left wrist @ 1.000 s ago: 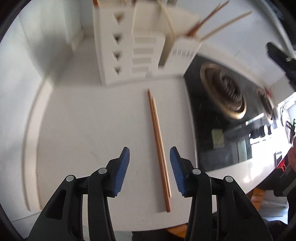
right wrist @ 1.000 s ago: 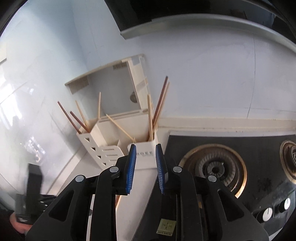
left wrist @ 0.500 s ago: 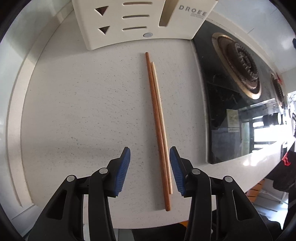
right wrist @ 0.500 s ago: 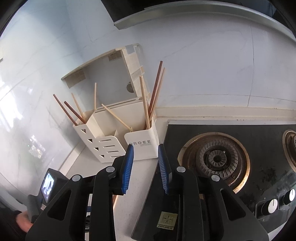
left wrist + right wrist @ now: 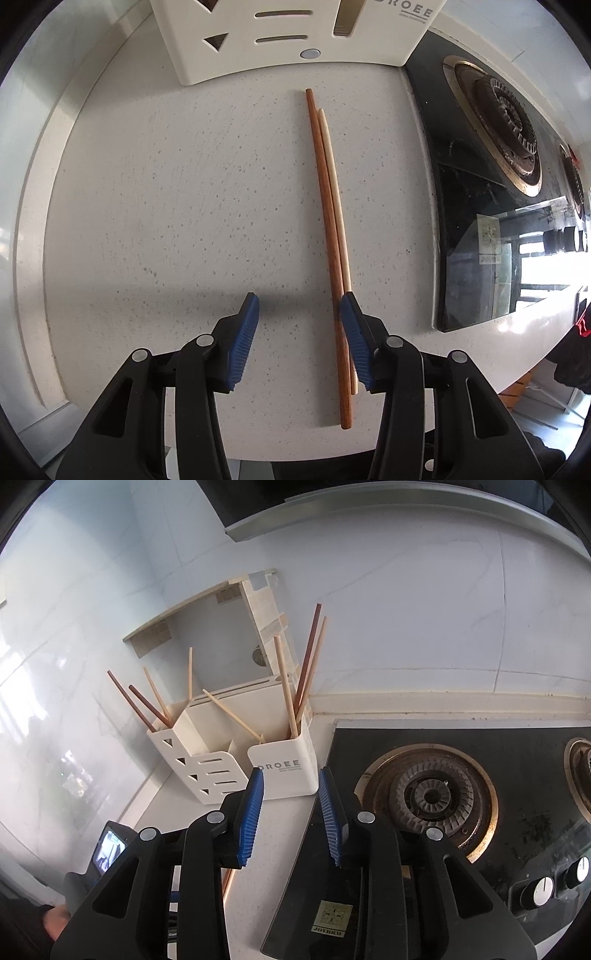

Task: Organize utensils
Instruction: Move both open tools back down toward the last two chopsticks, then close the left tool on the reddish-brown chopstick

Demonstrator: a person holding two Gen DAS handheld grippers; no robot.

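Speckled white countertop (image 5: 184,221) carries two wooden chopsticks (image 5: 330,229), one dark brown, one pale, lying beside the spread left gripper (image 5: 299,332); spread right gripper (image 5: 290,812) faces the cream plastic utensil holder (image 5: 284,771).

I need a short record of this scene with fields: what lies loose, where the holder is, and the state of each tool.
loose: brown chopstick and pale chopstick, side by side on counter
holder: holder beside stove, chopsticks inside
left tool: left tool open, low over the loose pair
right tool: right tool open, empty, facing holder
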